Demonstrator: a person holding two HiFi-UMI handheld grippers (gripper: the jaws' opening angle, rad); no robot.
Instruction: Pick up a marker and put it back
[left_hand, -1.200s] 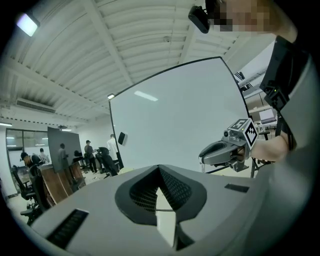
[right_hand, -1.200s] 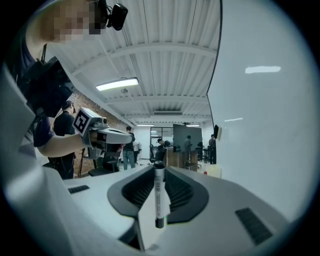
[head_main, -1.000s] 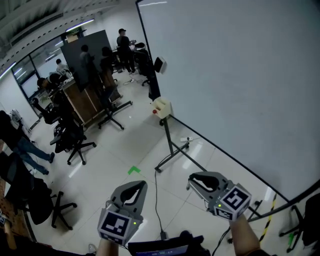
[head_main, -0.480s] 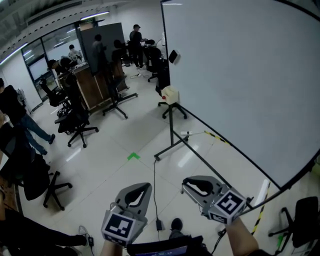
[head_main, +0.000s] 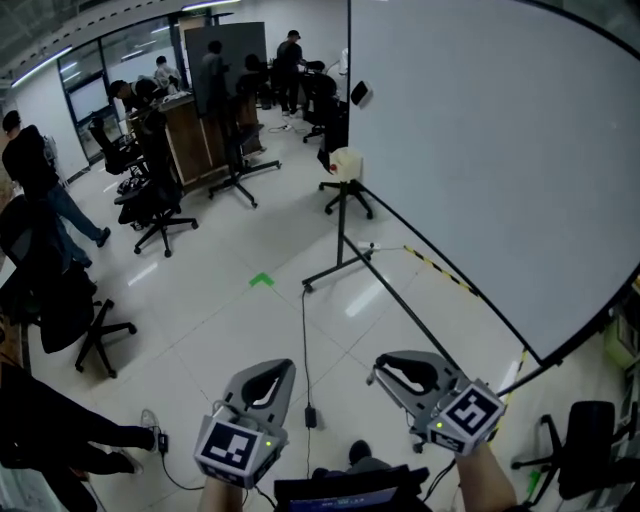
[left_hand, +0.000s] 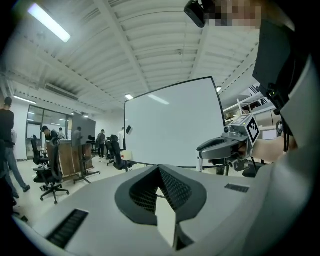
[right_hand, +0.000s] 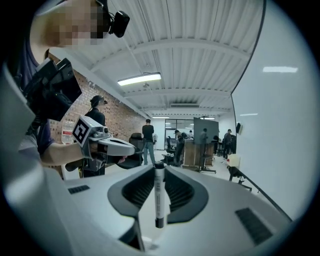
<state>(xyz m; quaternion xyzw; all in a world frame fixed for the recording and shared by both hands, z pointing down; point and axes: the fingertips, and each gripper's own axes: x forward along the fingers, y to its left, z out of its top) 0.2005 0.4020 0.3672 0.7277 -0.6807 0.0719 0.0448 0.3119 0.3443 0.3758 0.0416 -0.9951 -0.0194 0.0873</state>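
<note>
Right gripper (right_hand: 159, 169), centre of its view: jaws clamped on a white marker (right_hand: 159, 196), which lies lengthwise between them. Left gripper (left_hand: 160, 169): jaws closed, nothing between them. A whiteboard (head_main: 480, 130) fills the head view's upper right.

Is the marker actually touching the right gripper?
Touching. The right gripper view shows the right gripper closed on the marker, with a jaw pressing the barrel from each side.

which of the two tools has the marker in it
The right tool: a white marker is clamped between its jaws. The left tool is shut, empty.
</note>
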